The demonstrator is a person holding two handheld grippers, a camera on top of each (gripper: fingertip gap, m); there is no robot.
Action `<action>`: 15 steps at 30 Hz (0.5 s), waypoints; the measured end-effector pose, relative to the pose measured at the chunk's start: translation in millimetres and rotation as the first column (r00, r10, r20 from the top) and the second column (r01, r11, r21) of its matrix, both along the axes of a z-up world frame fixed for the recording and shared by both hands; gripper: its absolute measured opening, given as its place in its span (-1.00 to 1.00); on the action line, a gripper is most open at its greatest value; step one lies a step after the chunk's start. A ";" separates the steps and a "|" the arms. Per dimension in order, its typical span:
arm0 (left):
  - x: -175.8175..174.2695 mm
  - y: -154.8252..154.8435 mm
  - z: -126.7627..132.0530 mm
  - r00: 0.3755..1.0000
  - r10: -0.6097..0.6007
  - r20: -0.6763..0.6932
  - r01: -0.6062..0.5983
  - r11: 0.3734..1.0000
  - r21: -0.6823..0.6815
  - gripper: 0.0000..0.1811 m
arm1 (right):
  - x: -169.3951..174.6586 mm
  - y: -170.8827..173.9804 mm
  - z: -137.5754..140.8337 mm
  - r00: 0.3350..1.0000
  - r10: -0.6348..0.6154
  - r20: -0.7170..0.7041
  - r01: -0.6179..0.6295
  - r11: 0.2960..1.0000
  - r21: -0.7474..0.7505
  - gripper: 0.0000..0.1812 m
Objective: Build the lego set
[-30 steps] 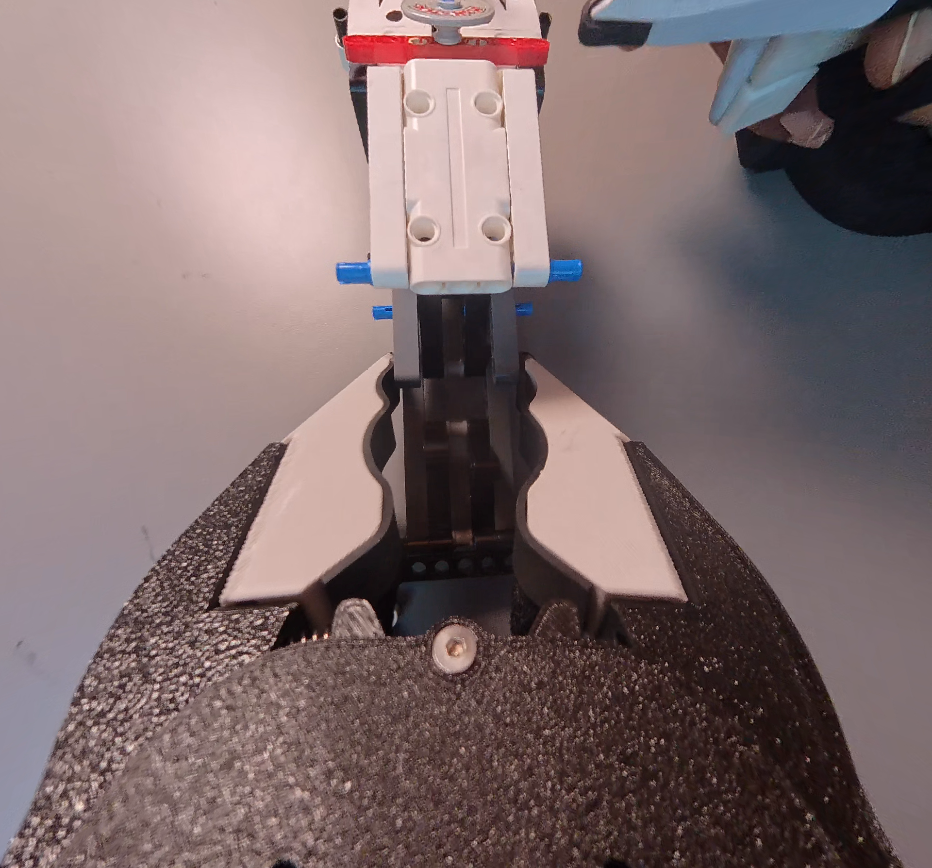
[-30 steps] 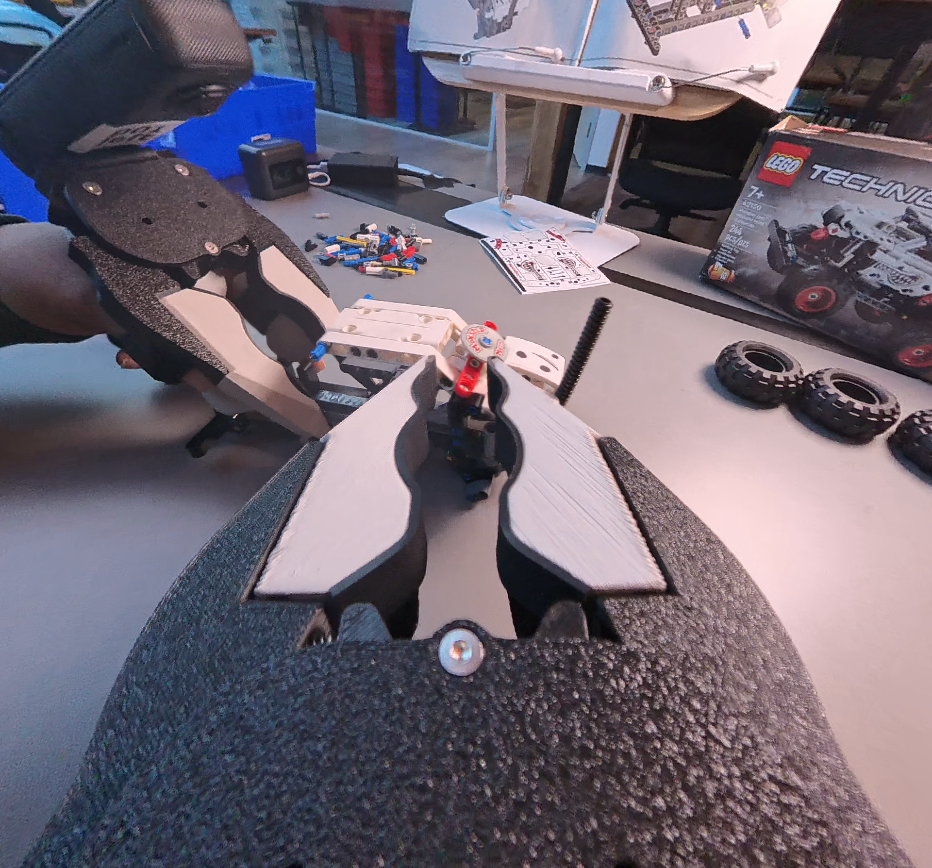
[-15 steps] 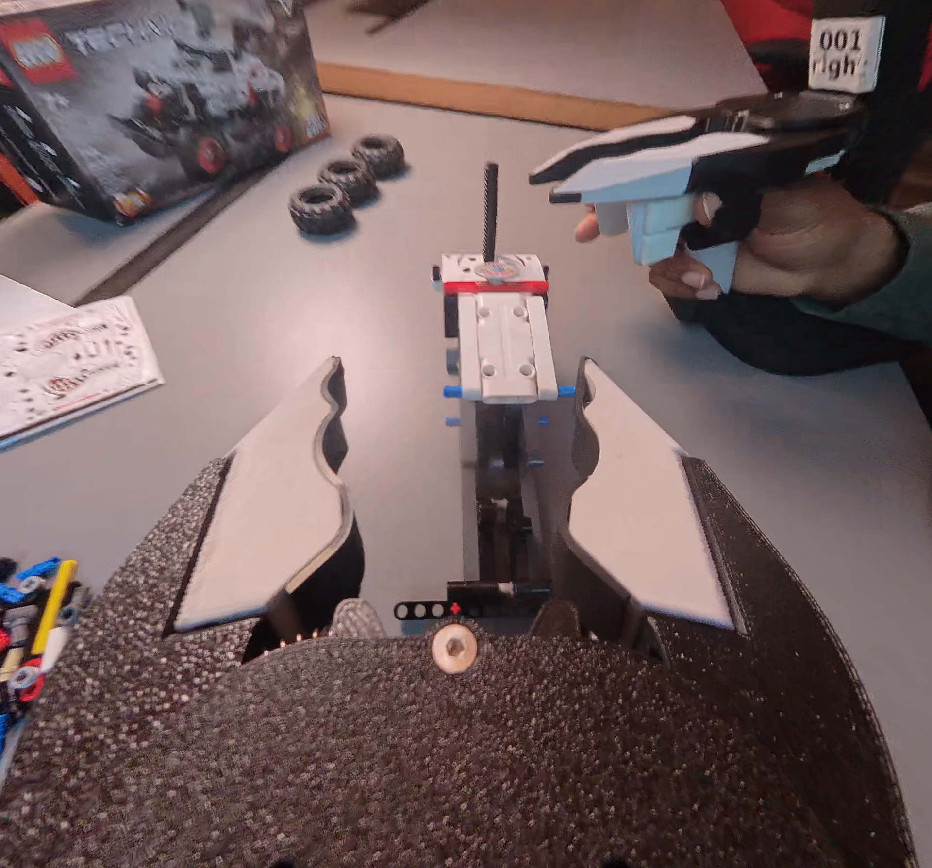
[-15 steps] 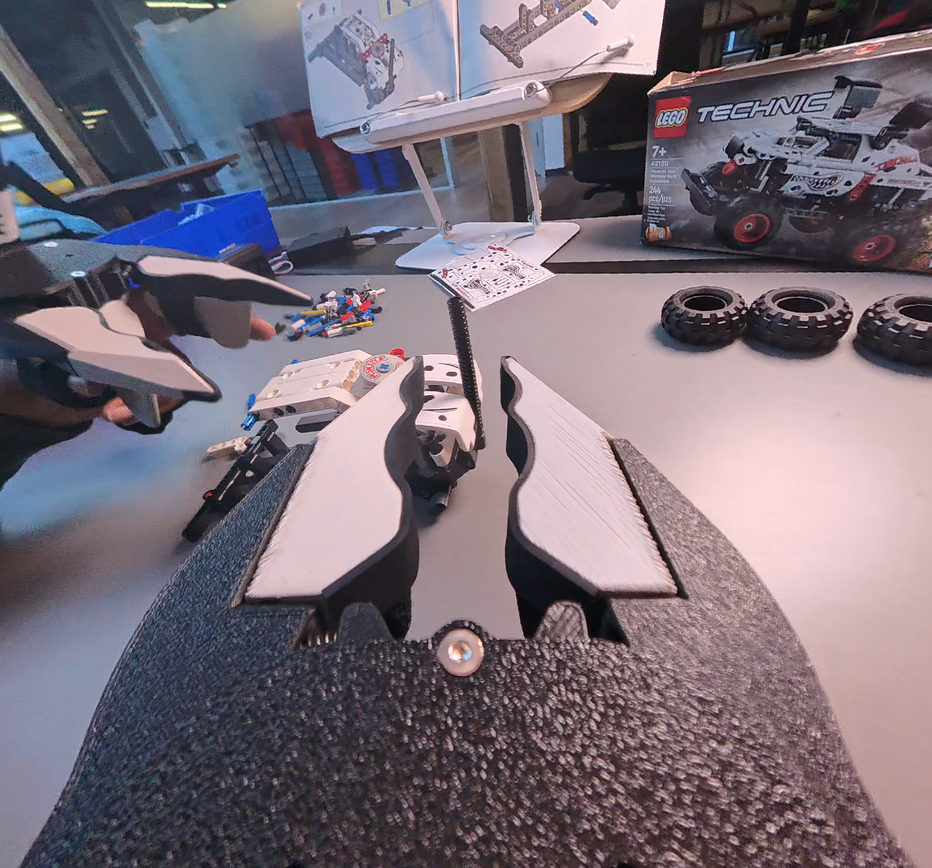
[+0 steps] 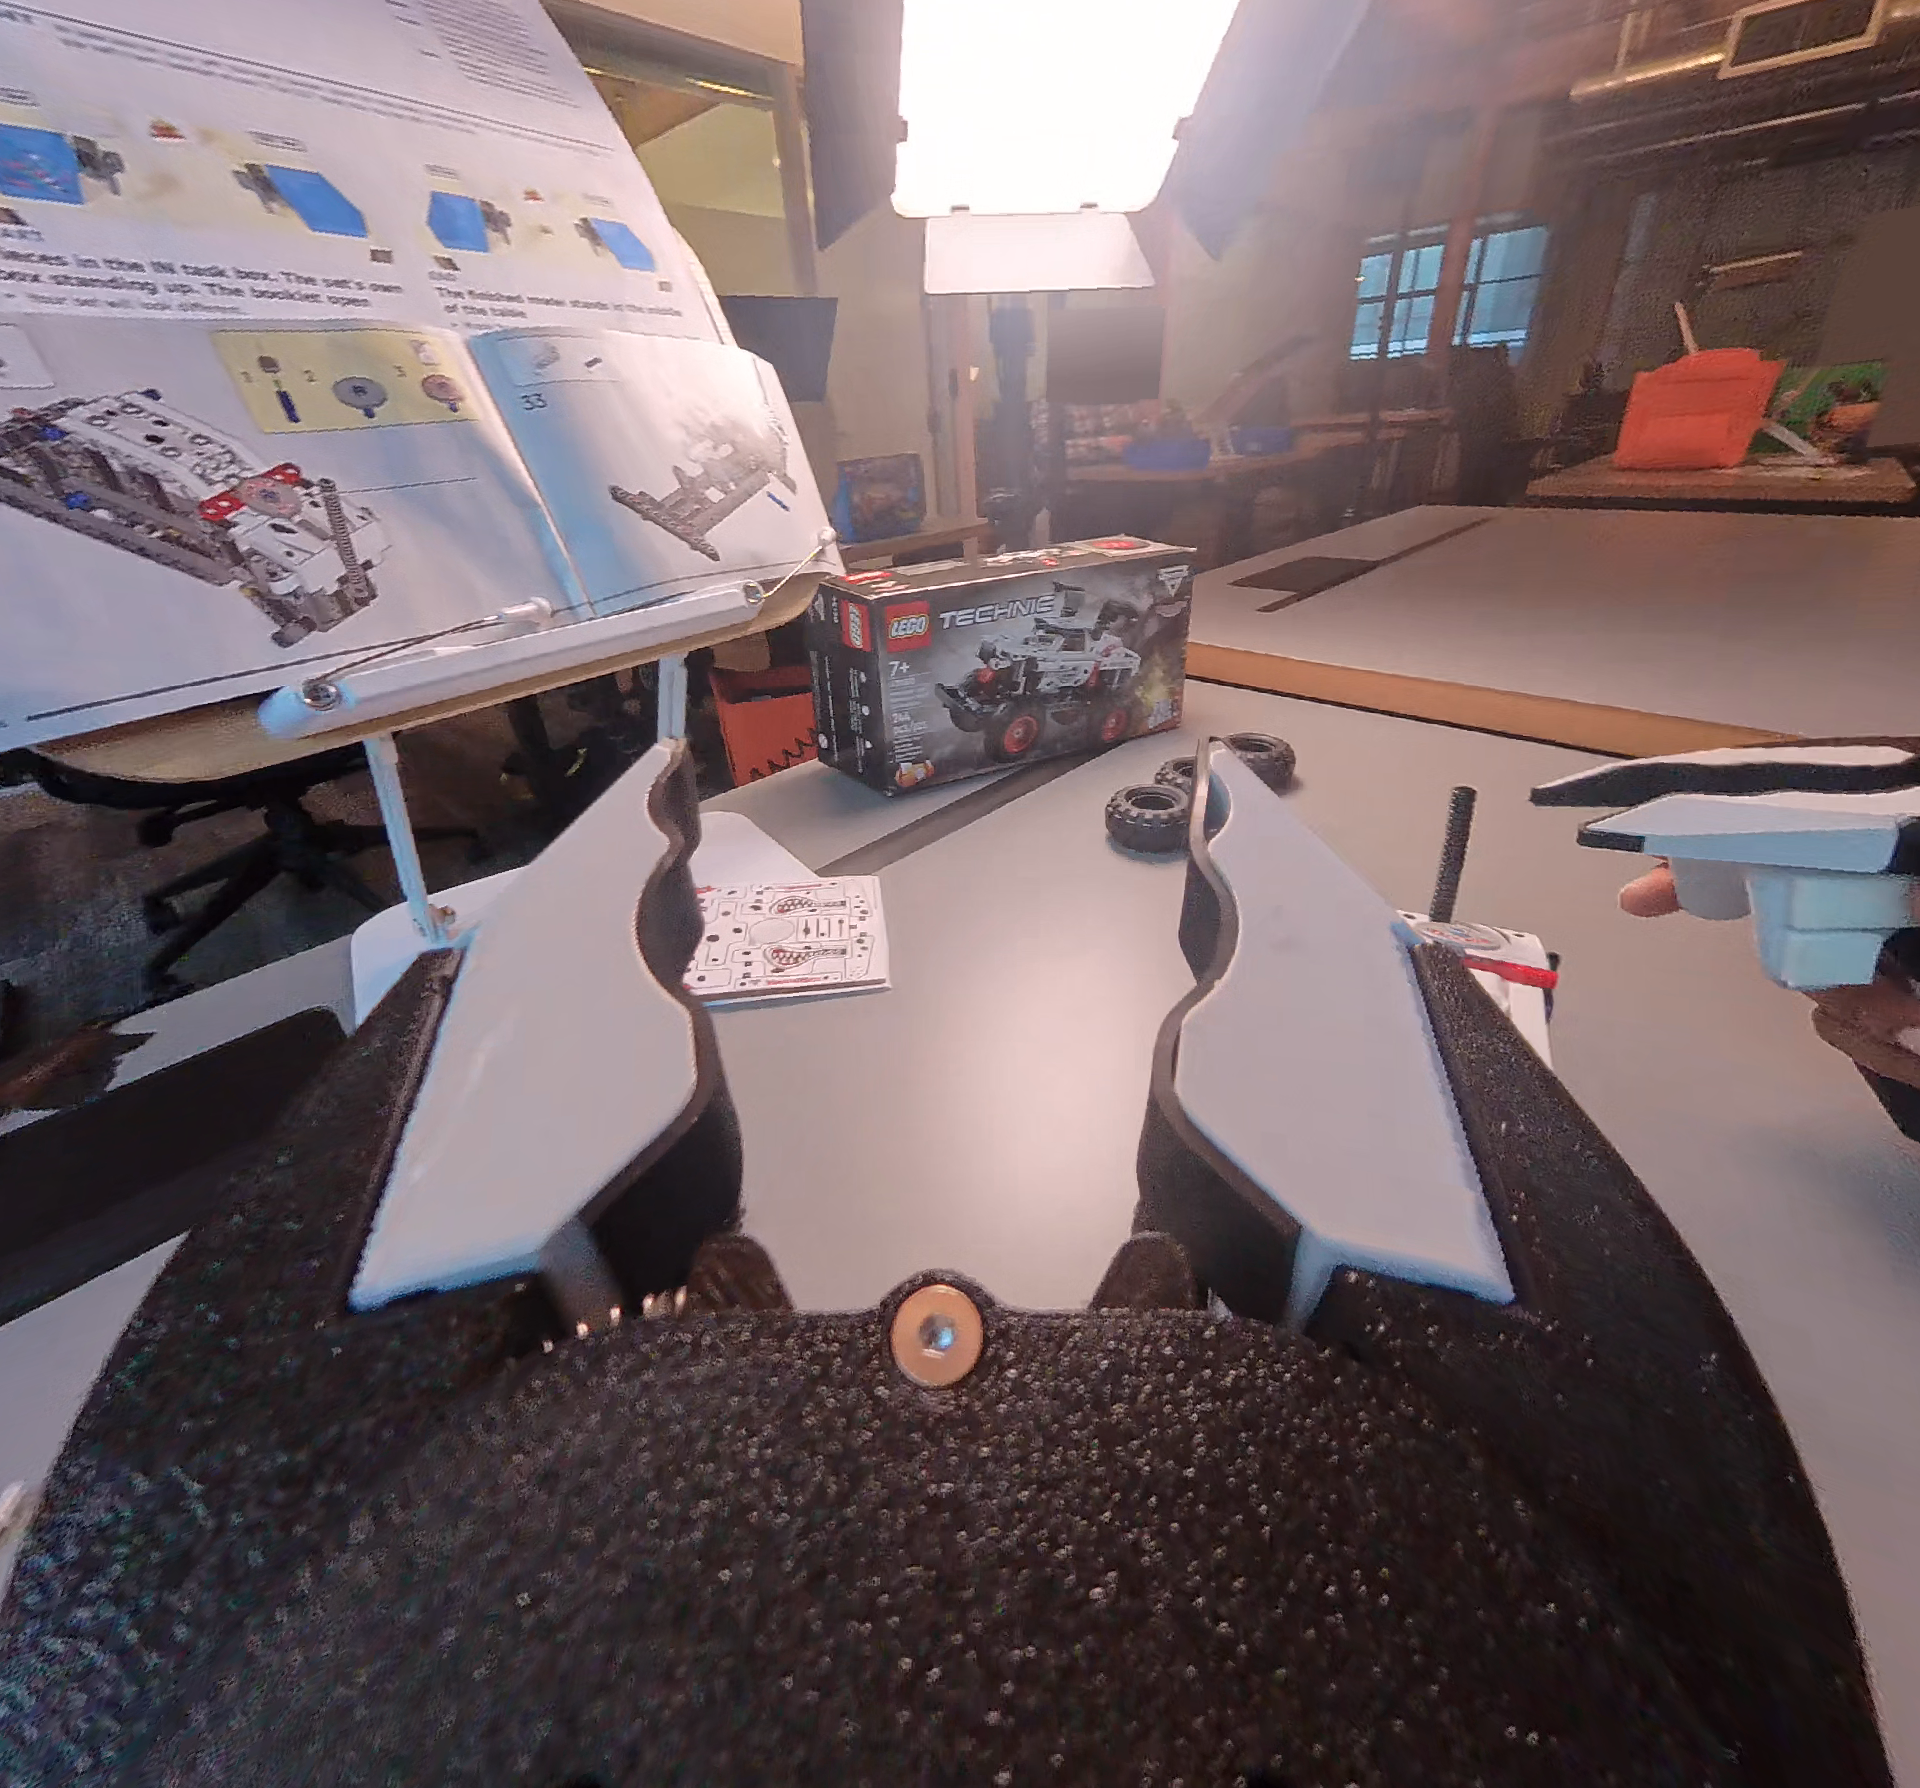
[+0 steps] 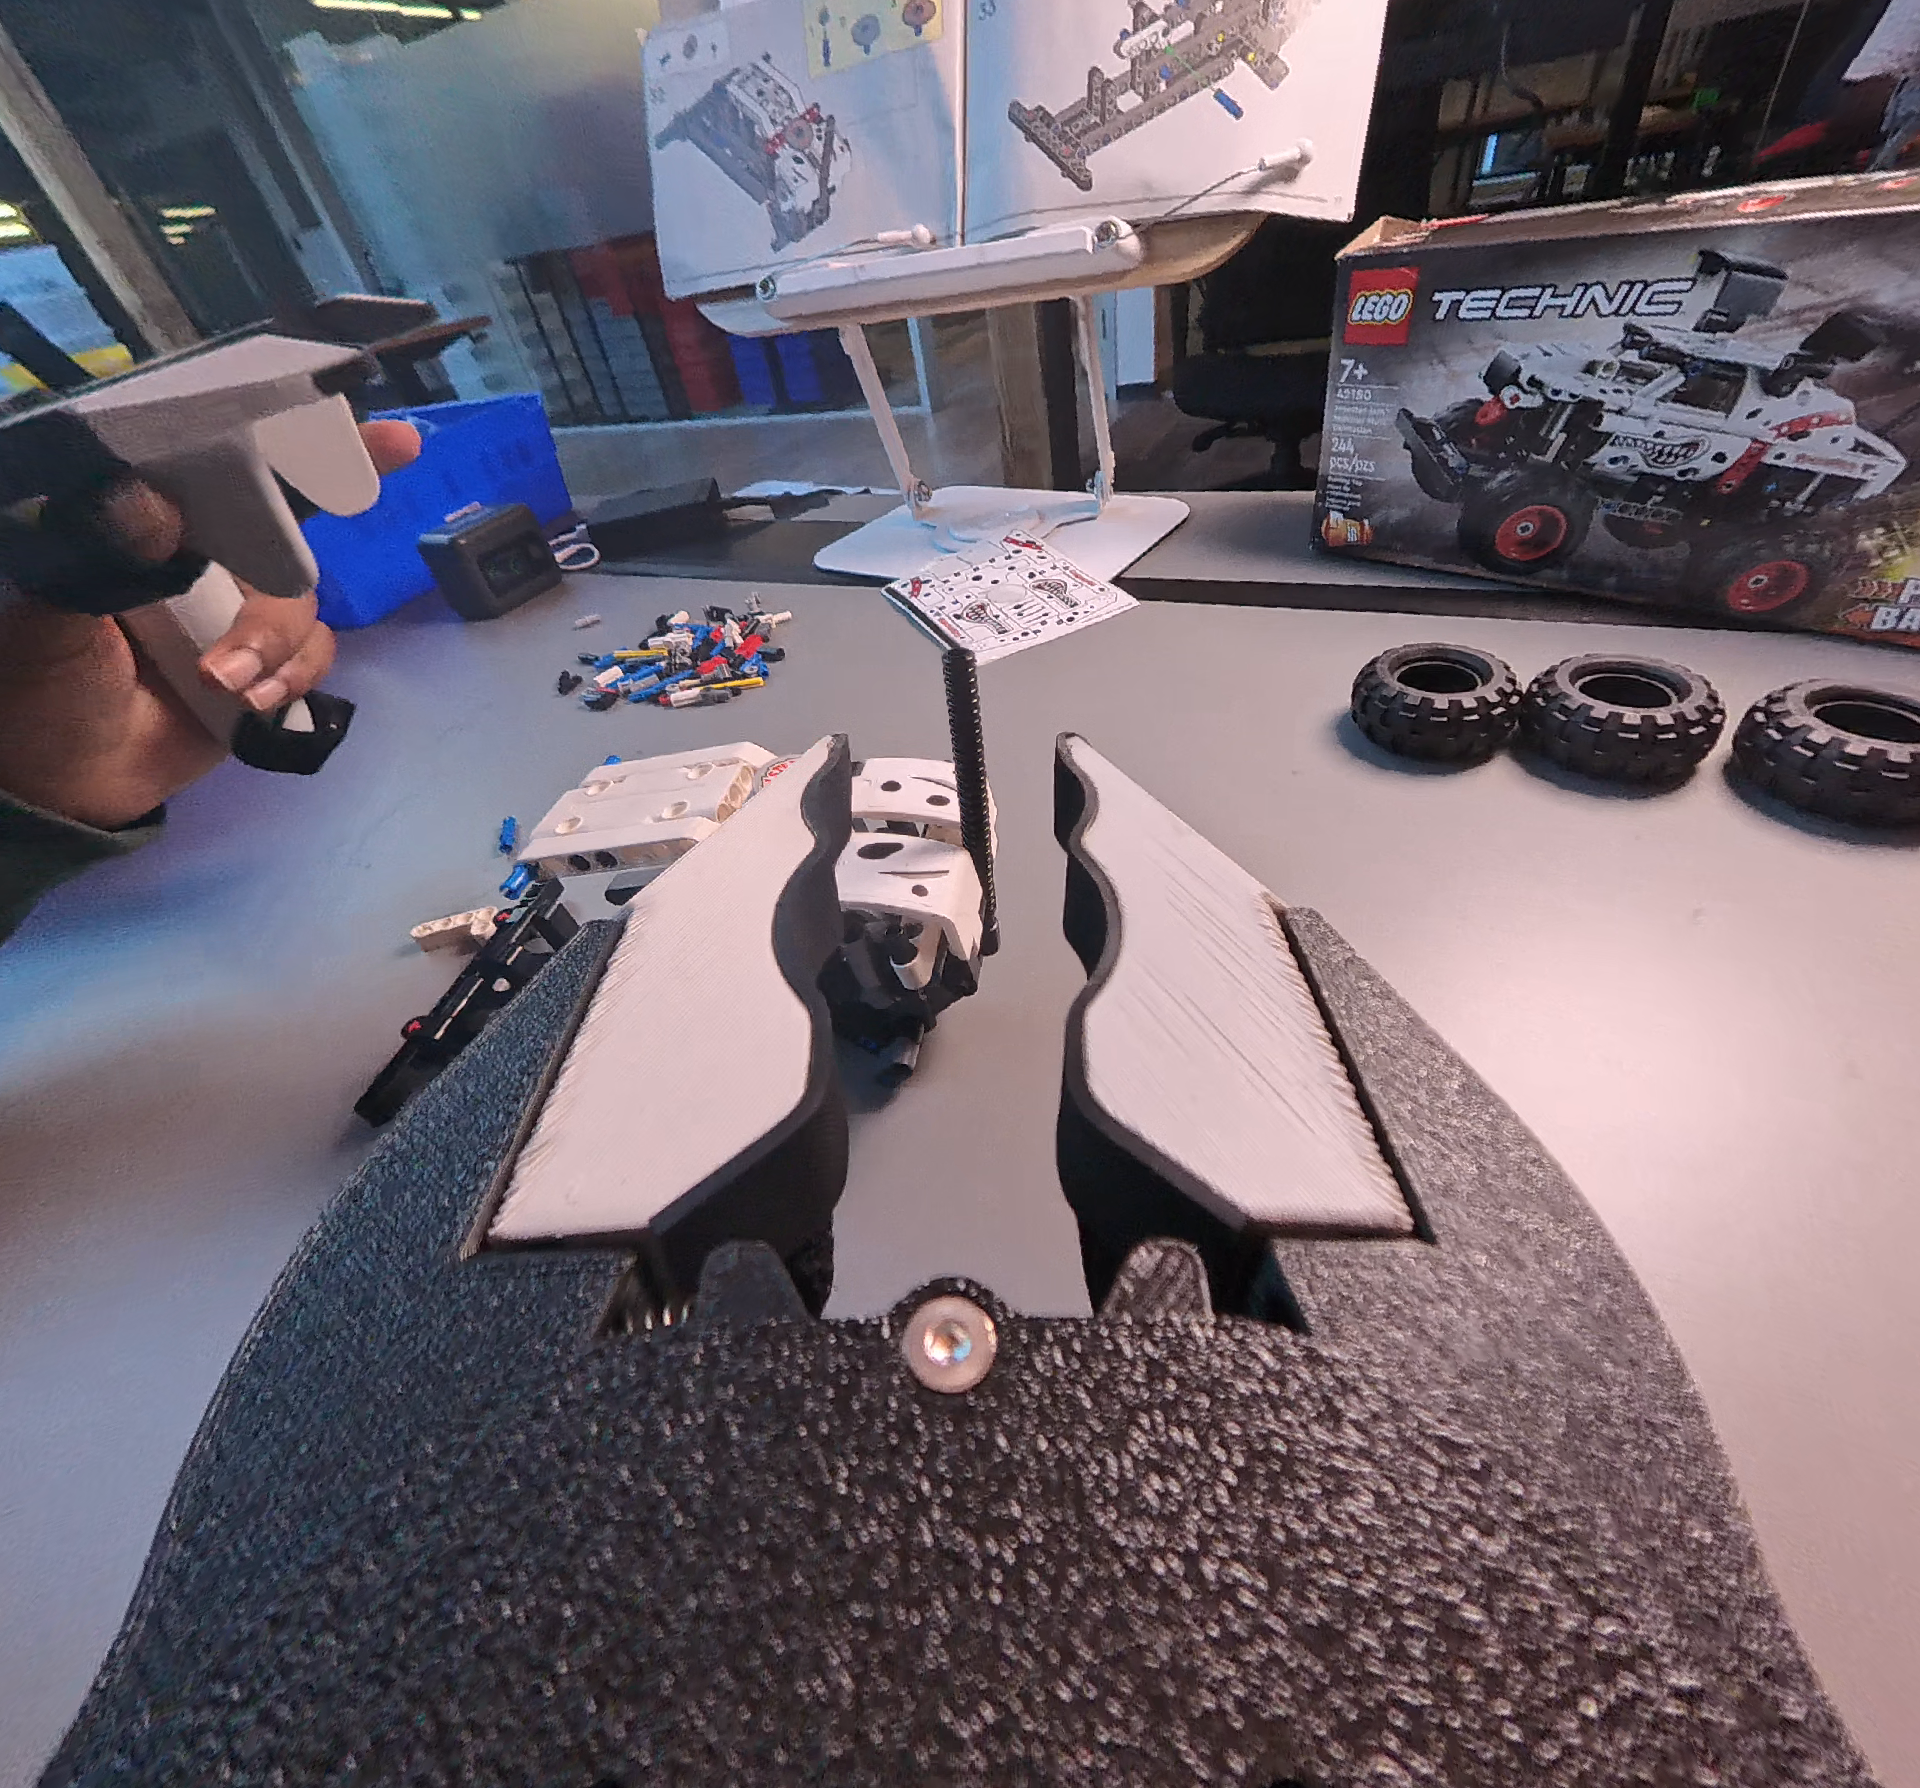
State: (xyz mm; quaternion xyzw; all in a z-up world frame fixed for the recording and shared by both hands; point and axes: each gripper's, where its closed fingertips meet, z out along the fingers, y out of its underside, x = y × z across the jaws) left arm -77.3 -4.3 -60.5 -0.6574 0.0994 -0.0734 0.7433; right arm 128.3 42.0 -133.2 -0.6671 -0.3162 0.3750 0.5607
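Both tongs, left [image 5: 935,907] and right [image 6: 951,803], gape empty. The half-built truck [image 6: 748,834] mid-surface looks light, rigid, snap-prone; grip its white body, not the spring.

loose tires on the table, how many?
3 in the right wrist view: black tires in a row in front of the set box, left, middle, right, partly cut off. More may lie out of frame.

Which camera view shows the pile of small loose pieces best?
The right wrist view: the pile of small loose pieces lies in full sight on the table, left of the sticker sheet. The left wrist view does not show it.
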 end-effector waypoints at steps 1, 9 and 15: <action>-5.5 -0.1 0.4 1.000 0.012 0.010 -0.012 1.000 -0.004 -0.01 | -1.8 -0.4 1.8 1.000 0.007 0.012 -0.007 1.000 0.016 -0.56; -54.8 0.0 0.4 0.986 0.159 0.054 -0.156 0.986 -0.059 -0.51 | -23.6 30.1 63.8 0.992 0.073 0.099 -0.096 0.965 0.244 -0.56; -78.7 4.1 7.3 0.968 0.248 0.030 -0.247 0.968 -0.047 -0.93 | -83.9 99.9 103.3 0.974 0.170 0.153 -0.206 0.942 0.266 -0.56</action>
